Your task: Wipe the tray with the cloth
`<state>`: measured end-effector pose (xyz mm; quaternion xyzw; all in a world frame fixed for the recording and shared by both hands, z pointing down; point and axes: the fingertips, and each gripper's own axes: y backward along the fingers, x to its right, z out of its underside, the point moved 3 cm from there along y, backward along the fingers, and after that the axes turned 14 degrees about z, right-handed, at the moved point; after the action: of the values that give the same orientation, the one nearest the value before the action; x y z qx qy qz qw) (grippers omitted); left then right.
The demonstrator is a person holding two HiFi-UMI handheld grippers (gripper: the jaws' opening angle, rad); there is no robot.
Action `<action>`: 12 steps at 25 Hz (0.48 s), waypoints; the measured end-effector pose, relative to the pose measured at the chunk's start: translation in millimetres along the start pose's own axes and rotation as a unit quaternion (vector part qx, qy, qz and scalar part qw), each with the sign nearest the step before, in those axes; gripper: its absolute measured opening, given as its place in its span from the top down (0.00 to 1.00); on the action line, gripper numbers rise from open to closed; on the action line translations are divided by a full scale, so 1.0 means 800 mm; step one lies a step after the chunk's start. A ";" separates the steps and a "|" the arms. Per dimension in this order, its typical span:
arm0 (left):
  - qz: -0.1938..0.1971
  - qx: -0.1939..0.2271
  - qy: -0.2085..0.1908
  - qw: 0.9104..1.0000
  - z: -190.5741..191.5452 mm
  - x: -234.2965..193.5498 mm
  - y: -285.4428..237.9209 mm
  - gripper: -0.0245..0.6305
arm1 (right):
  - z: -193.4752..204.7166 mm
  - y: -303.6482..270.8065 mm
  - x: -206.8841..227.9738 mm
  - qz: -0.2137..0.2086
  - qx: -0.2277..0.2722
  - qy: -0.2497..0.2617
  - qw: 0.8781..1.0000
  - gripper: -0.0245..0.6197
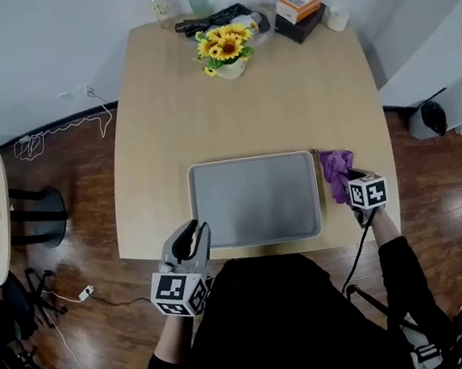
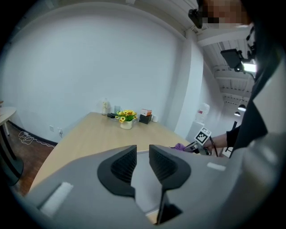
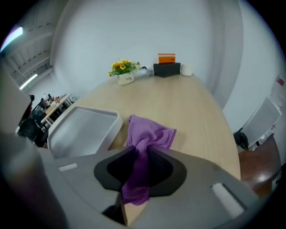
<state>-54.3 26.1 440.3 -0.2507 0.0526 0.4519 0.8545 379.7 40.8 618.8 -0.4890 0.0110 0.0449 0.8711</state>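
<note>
Wooden table [image 1: 159,112]: tray [image 1: 255,201], purple cloth [image 1: 336,168], sunflower pot [image 1: 230,68], boxes [image 1: 300,12].

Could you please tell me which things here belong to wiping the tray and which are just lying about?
Belongs to the job: tray; purple cloth, pinched in the right gripper; left gripper, empty.

Just lying about: sunflower pot; orange box on the black box; white cup; glass; bottle.
</note>
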 end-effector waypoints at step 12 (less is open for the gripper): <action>-0.033 -0.215 0.066 0.974 0.169 -0.125 -0.036 0.85 | -0.054 0.019 -0.138 0.004 0.079 0.062 0.995 0.83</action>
<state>-108.0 2.3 600.2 -0.4595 0.0018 0.4068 0.7895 269.7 4.2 590.6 -0.4206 0.0699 0.0169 0.9044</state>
